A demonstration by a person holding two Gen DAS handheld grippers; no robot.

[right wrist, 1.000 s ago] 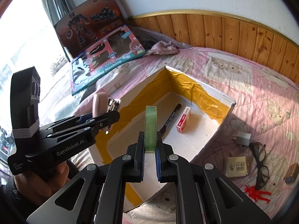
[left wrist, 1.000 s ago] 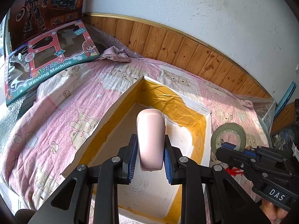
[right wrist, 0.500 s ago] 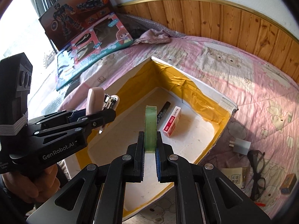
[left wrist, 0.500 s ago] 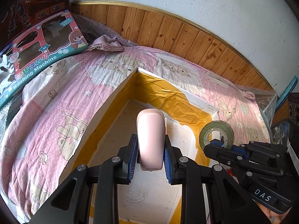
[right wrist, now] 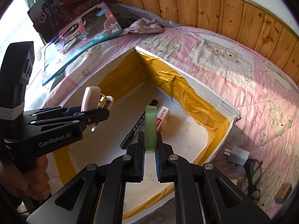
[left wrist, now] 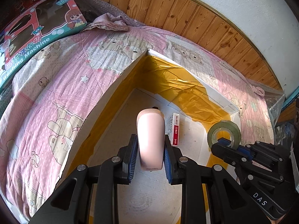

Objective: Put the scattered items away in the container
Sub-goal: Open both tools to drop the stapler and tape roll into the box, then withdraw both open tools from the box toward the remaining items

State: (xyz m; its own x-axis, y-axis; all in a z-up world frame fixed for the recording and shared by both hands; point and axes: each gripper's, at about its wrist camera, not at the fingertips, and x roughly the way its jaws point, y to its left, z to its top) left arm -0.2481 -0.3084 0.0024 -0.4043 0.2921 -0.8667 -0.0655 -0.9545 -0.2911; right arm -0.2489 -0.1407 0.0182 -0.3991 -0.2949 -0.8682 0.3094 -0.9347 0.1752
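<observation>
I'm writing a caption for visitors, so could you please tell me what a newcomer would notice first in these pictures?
First, the white cardboard box lined with yellow tape, open on the pink bear-print quilt. Above it, the left gripper clamps a pale pink stapler and the right gripper a green tape roll. Inside the box lie a black marker and a small red-and-white staple box.

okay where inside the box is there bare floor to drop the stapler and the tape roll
The box floor is bare near its right wall, beside the staple packet, and along the near-left side below the left tool holding the stapler. The middle is crowded: the marker and packet lie under the right tool gripping the tape roll.
</observation>
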